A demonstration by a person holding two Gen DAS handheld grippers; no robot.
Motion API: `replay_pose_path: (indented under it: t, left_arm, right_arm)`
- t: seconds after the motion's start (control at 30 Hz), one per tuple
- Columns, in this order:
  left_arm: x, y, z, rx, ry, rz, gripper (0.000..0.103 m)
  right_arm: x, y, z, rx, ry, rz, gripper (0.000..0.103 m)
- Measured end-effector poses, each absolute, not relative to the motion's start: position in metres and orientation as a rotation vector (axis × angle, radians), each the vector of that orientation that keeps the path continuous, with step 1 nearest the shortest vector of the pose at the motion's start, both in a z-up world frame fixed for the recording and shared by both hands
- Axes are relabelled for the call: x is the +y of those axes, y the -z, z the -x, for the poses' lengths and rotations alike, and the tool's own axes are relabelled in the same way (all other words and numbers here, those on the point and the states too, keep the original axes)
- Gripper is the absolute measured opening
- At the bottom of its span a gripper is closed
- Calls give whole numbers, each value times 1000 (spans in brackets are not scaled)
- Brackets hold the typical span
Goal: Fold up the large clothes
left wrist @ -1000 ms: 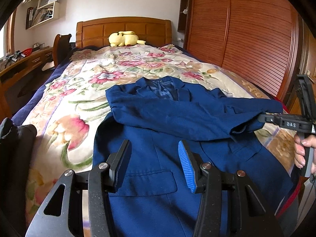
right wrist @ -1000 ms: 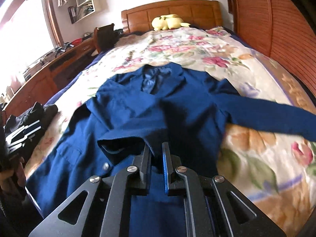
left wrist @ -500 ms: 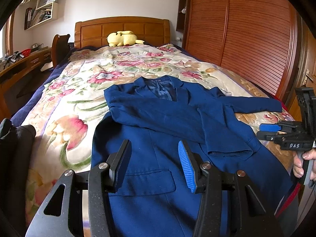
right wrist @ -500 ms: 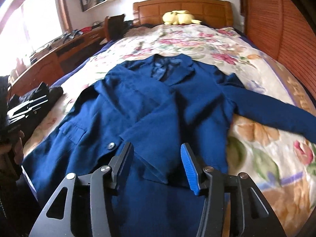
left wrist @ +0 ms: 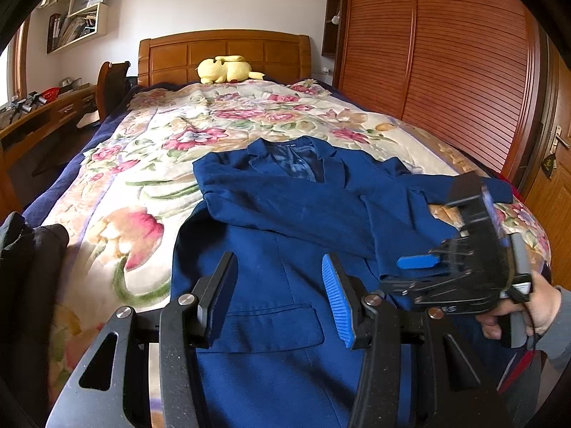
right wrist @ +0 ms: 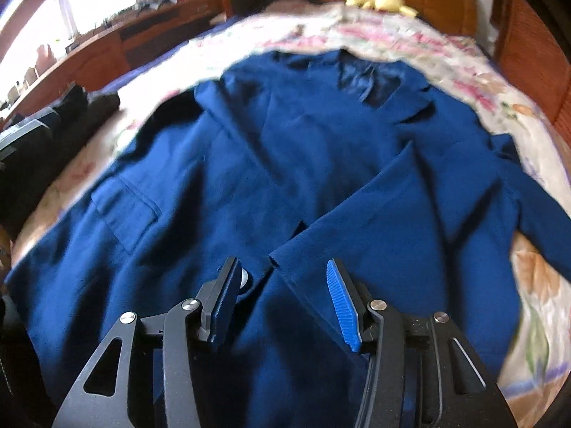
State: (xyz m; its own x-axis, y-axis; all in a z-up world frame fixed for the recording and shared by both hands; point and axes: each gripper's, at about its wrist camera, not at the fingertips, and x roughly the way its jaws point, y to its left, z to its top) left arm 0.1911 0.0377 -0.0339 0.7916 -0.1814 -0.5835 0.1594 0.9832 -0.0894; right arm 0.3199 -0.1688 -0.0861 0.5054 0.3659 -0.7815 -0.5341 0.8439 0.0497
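Jacket: a blue jacket (left wrist: pixel 285 221) lies face up on the bed (left wrist: pixel 150 164), collar toward the headboard, hem toward the person.
Done: one sleeve (left wrist: pixel 271 207) is folded across the chest, its cuff lying on the front panel.
Left: the other sleeve (left wrist: pixel 421 182) lies out sideways on the bedspread; the body shows no fold, so by my reckoning most of the task remains.
Left gripper (left wrist: pixel 278 292): jaws wide apart, empty, above the lower front near the pocket flap.
Right gripper (right wrist: pixel 282 303): jaws wide apart, holding nothing, just over the cuff and front button.
Around: a yellow plush toy (left wrist: pixel 226 69) by the headboard; dark clothes (left wrist: pixel 28 271) at the bed's near edge.
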Motion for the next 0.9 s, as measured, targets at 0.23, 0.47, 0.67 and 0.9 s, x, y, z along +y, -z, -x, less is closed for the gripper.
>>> replay_pose_path:
  t: [0.23, 0.47, 0.67, 0.9]
  left_arm:
    - [41, 32, -190, 626, 180, 36, 50]
    - [41, 32, -190, 626, 180, 35, 50]
    - [41, 32, -190, 628, 179, 35, 50]
    - [40, 32, -189, 629, 181, 31, 50]
  right_arm:
    - [-172, 84, -338, 888, -508, 268, 9]
    - [-218, 47, -340, 775, -408, 222, 4]
    - [-273, 34, -354, 747, -244, 189, 4]
    - [-301, 28, -353, 729, -224, 107, 5]
